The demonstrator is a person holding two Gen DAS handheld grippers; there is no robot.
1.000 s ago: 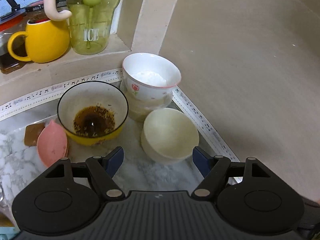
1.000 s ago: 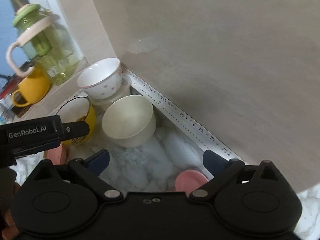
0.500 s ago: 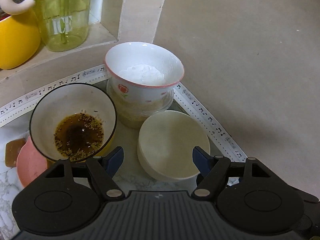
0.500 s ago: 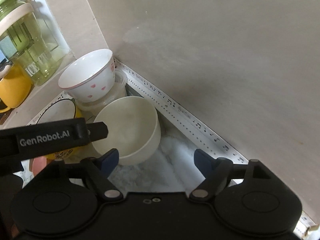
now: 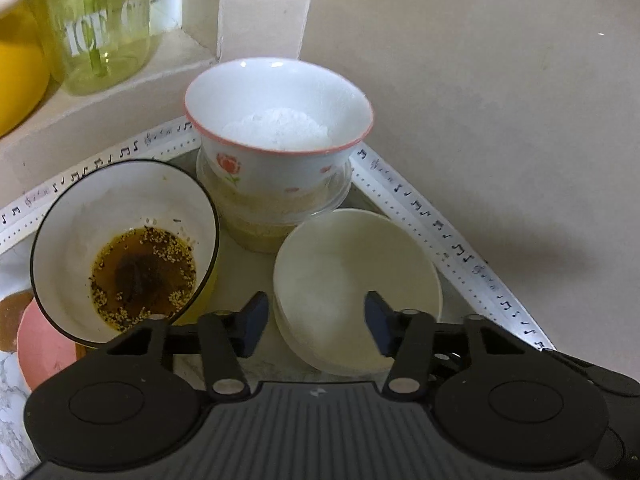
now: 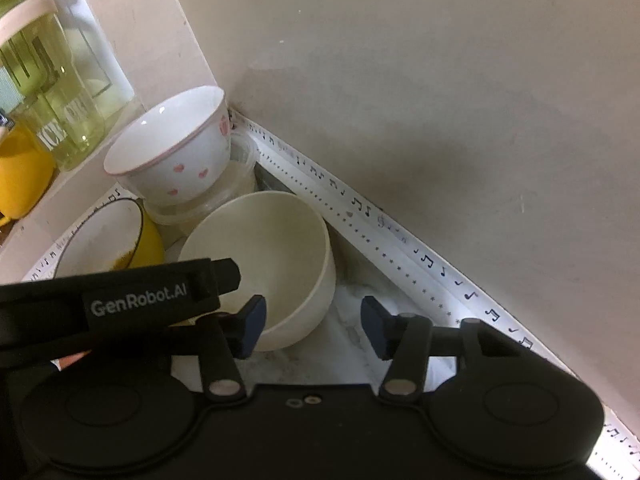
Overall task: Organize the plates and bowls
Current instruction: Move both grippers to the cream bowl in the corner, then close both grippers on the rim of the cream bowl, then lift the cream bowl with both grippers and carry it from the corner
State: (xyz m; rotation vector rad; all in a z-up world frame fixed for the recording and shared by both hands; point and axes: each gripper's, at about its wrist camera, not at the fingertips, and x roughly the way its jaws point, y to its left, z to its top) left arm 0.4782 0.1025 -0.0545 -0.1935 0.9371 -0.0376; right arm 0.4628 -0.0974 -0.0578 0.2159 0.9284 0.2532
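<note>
A plain cream bowl [image 5: 356, 280] stands in the counter corner; it also shows in the right wrist view [image 6: 272, 256]. My left gripper [image 5: 316, 322] is open, its jaws straddling the bowl's near-left rim. My right gripper [image 6: 312, 322] is open, its left finger at the bowl's near side. A white flowered bowl [image 5: 276, 140] holding white powder sits on a clear tub [image 5: 276, 216]. A yellow bowl [image 5: 124, 248] with brown sauce and seeds stands to the left. The left gripper's body [image 6: 120, 300] crosses the right wrist view.
Beige walls meet right behind the bowls, with a music-note strip [image 5: 440, 228] along their base. A green jug [image 5: 96, 28] and a yellow mug [image 5: 16, 64] stand on a ledge. A pink plate [image 5: 40, 352] lies on the marble counter [image 6: 360, 332].
Both grippers have moved forward towards the corner. The cream bowl now lies between the left gripper's jaws, and both grippers' jaws stand somewhat narrower. The bowls have not moved.
</note>
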